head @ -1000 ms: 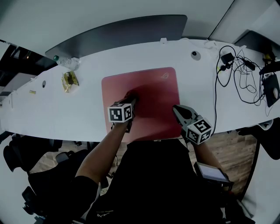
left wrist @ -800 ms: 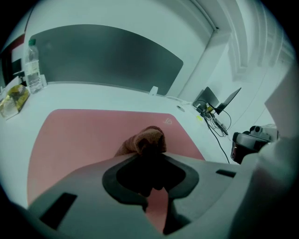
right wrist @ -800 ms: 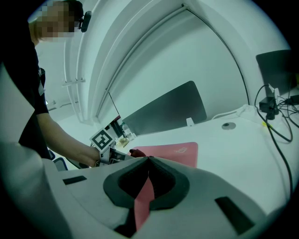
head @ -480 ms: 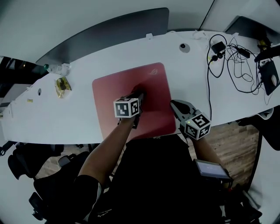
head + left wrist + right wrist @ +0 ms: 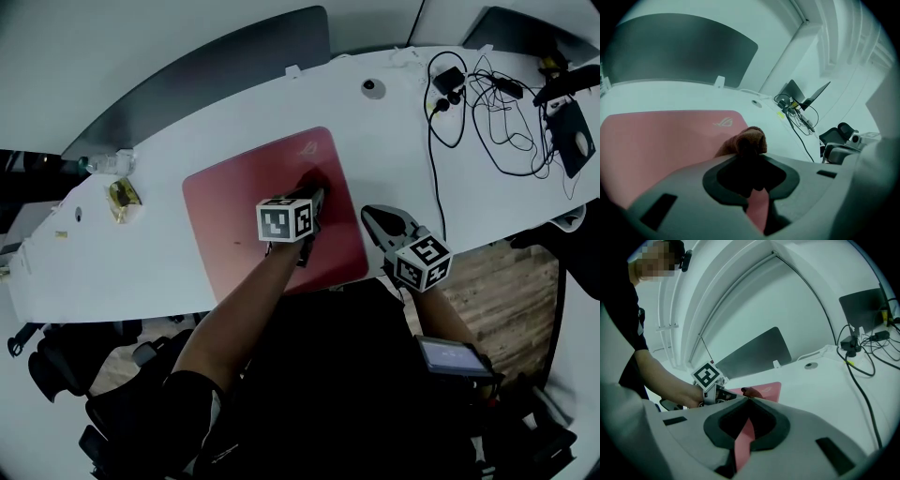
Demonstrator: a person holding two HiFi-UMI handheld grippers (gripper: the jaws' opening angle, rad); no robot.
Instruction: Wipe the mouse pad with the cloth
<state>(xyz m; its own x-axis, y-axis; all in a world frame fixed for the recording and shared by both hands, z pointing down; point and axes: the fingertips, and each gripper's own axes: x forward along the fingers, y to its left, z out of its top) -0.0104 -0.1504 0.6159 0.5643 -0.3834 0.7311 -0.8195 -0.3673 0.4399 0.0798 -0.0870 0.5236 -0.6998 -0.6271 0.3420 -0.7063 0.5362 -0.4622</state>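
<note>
The pink mouse pad (image 5: 244, 216) lies on the white desk (image 5: 403, 141). My left gripper (image 5: 317, 194) is over the pad's right half, shut on a crumpled brown-red cloth (image 5: 311, 181) that presses on the pad. In the left gripper view the cloth (image 5: 746, 139) bulges from the jaw tips of the left gripper (image 5: 746, 153), near the pad's (image 5: 656, 136) logo corner. My right gripper (image 5: 373, 218) sits at the pad's right edge, jaws together with nothing seen between them. In the right gripper view the right gripper (image 5: 749, 399) points toward the pad (image 5: 766, 391) and the left hand.
Tangled black cables (image 5: 478, 94) and chargers lie at the desk's far right. A round grommet (image 5: 373, 89) sits behind the pad. A yellow wrapped item (image 5: 122, 197) lies at the left. A dark curved panel (image 5: 206, 75) lines the desk's far edge.
The left gripper has slid the cloth rightward across the pad, from its middle to its right half. The right gripper has stayed by the pad's right edge.
</note>
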